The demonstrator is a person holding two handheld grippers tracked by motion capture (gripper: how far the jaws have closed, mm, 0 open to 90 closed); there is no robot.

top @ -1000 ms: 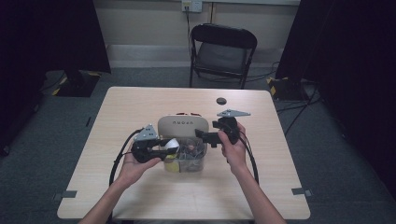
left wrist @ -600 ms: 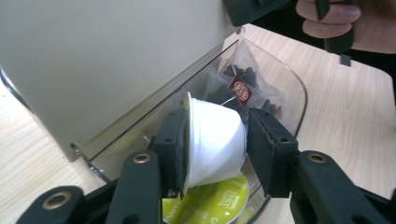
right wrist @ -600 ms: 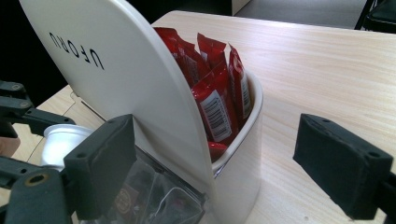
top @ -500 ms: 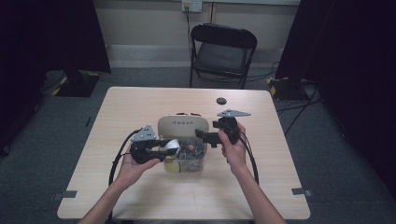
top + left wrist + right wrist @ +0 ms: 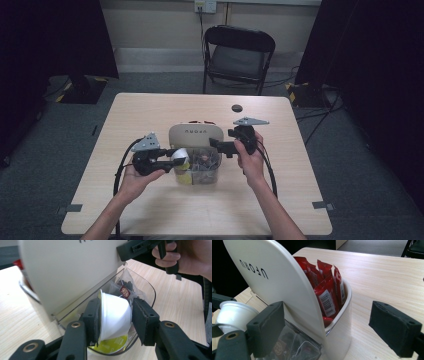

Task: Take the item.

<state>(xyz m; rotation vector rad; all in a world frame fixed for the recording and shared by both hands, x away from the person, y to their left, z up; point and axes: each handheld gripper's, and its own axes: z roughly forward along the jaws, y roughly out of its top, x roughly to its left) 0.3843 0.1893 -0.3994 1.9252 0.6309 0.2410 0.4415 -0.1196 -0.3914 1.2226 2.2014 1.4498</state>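
Observation:
A beige organizer [image 5: 195,132] stands mid-table, its tall panel [image 5: 274,282] backed by a pocket of red sachets [image 5: 327,290]. In front is a clear bin [image 5: 147,290] holding tea bags [image 5: 125,288] and a yellow-lidded pod [image 5: 112,346]. My left gripper [image 5: 116,312] is shut on a white coffee pod [image 5: 115,315], held on its side just over the bin's left end [image 5: 179,155]. My right gripper [image 5: 332,325] is open, its jaws wide apart either side of the panel's right edge; from above it [image 5: 214,145] sits at the organizer's right side.
A small black round object [image 5: 237,108] lies near the table's far edge. A black folding chair [image 5: 239,50] stands beyond the table. Cables trail from both grippers toward the person. Bare tabletop [image 5: 310,150] surrounds the organizer.
My left gripper has shifted slightly left with the white pod still held. The right gripper has stayed in place.

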